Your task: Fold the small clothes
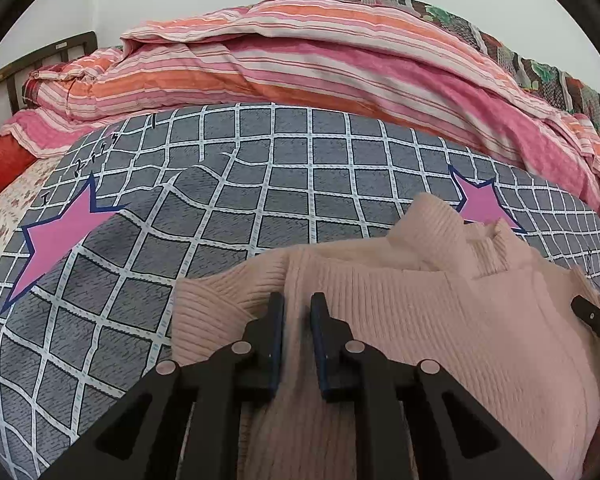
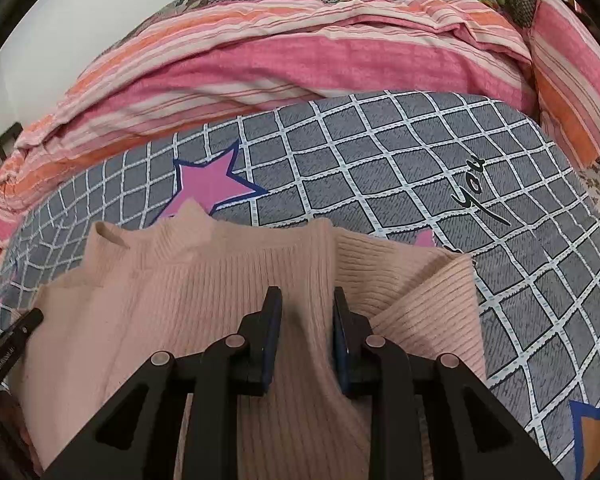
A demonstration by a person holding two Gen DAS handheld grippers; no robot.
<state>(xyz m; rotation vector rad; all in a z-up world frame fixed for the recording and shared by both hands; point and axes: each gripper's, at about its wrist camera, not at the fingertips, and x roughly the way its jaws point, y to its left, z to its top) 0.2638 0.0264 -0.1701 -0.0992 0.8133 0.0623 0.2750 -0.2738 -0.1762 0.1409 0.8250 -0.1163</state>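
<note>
A pale pink ribbed sweater (image 1: 400, 320) lies on a grey checked bedspread (image 1: 220, 208). Its collar points away from me and both sleeves are folded in. My left gripper (image 1: 298, 304) is shut on a ridge of the sweater's fabric at its left side. My right gripper (image 2: 307, 300) is shut on a ridge of the sweater (image 2: 204, 304) at its right side. The fabric bunches up between each pair of fingers. The right gripper's tip shows at the right edge of the left wrist view (image 1: 596, 320), and the left gripper's tip shows at the left edge of the right wrist view (image 2: 16, 336).
A rumpled pink and orange striped quilt (image 1: 300, 64) is piled along the far side of the bed, also in the right wrist view (image 2: 280, 60). A dark wooden headboard (image 1: 32, 68) stands at the far left. Pink stars (image 1: 60, 236) are printed on the bedspread.
</note>
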